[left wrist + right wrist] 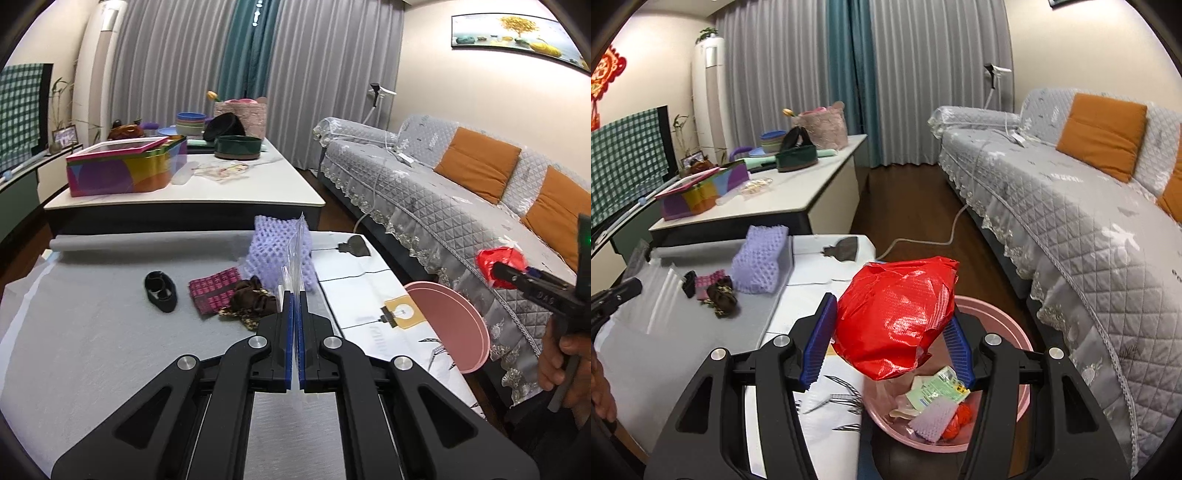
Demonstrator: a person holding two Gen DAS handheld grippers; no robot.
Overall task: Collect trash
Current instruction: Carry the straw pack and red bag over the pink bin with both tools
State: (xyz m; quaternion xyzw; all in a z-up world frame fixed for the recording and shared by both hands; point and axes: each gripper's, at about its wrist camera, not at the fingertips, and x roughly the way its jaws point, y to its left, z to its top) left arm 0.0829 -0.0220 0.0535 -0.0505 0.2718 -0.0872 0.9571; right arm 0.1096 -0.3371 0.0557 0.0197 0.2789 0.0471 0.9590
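Observation:
My left gripper (294,295) is shut on a clear zip bag (294,254), held upright above the grey mat (92,332). Behind the bag lies a purple foam net (273,254). My right gripper (890,317) is shut on a crumpled red plastic bag (894,314) and holds it over the pink basin (1015,332), which contains wrappers, a purple net piece and red scraps. The right gripper (496,271) with the red bag (498,260) also shows in the left wrist view, above and right of the basin (454,325). The purple net (759,258) also shows in the right wrist view.
On the mat lie a black clip (160,290), a pink woven cloth (212,288) and a brown scrunchie (251,299). A grey quilted sofa (461,206) runs along the right. A white coffee table (221,184) behind holds a colourful tin (125,170) and bowls.

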